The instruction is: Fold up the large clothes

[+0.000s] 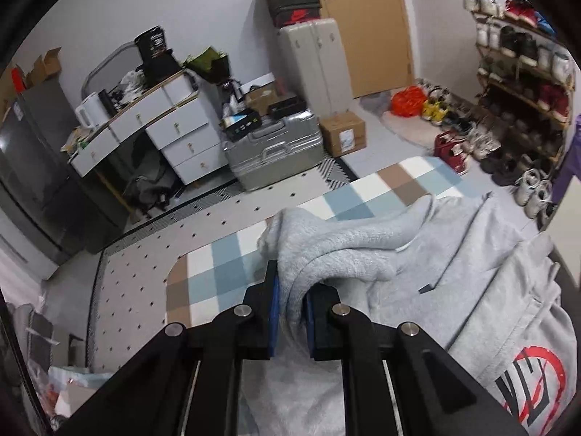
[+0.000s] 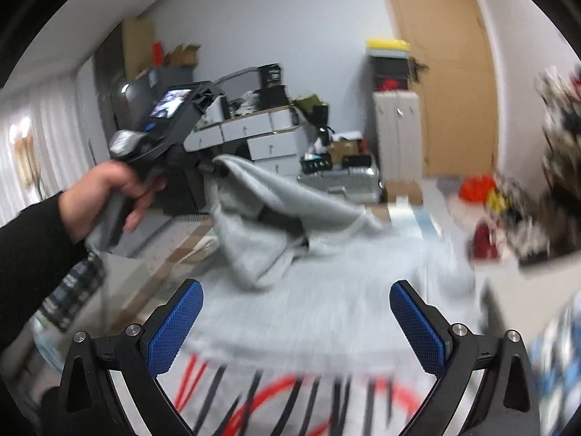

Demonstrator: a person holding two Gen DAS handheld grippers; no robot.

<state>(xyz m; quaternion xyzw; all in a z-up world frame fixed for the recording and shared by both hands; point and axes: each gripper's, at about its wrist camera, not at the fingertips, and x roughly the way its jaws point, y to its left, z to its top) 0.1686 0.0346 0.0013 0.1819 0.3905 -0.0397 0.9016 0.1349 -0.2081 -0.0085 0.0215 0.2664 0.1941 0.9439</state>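
Observation:
A light grey hoodie (image 1: pixel 490 254) with a red and black logo (image 1: pixel 533 381) lies spread on a checked mat (image 1: pixel 218 265). My left gripper (image 1: pixel 292 290) is shut on a bunched grey sleeve (image 1: pixel 326 239) of the hoodie and holds it lifted off the mat. In the right wrist view the left gripper (image 2: pixel 208 165) shows held in a hand, with the sleeve (image 2: pixel 276 200) draped from it. My right gripper (image 2: pixel 296 312) is open and empty above the hoodie's body (image 2: pixel 319 309), near the logo (image 2: pixel 283 399). The right wrist view is motion-blurred.
A silver suitcase (image 1: pixel 276 149), a cardboard box (image 1: pixel 343 134) and white drawers (image 1: pixel 174 127) stand beyond the mat. A shoe rack (image 1: pixel 523 72) and loose shoes (image 1: pixel 461 138) fill the right side. A wooden door (image 2: pixel 443 72) is at the back.

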